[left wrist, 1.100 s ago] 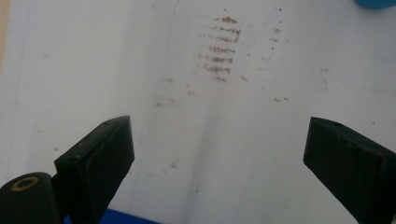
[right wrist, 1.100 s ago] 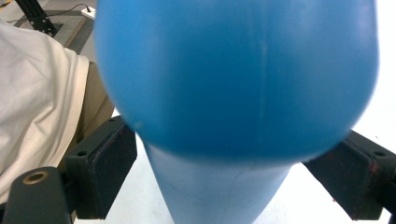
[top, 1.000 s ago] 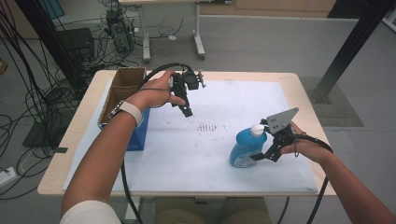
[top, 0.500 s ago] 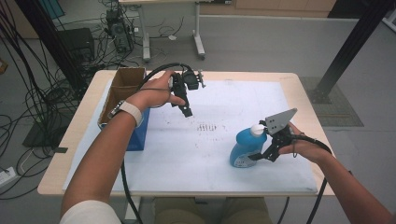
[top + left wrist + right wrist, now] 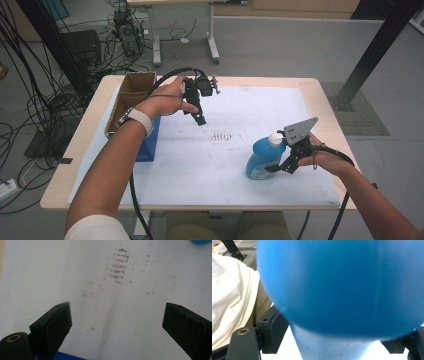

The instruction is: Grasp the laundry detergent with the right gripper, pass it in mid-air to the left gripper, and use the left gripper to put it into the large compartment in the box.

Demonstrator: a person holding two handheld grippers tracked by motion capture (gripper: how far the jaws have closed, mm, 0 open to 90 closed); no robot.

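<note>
The blue plastic bottle with a white cap [image 5: 261,159] stood upright at the right of the white table mat [image 5: 210,170]. The right gripper [image 5: 280,166] had just been closing around its body, pads seemingly touching it. The left gripper [image 5: 200,119] hung wide open and empty above the brown smudges [image 5: 222,136], beside a brown cardboard box [image 5: 131,95].
</note>
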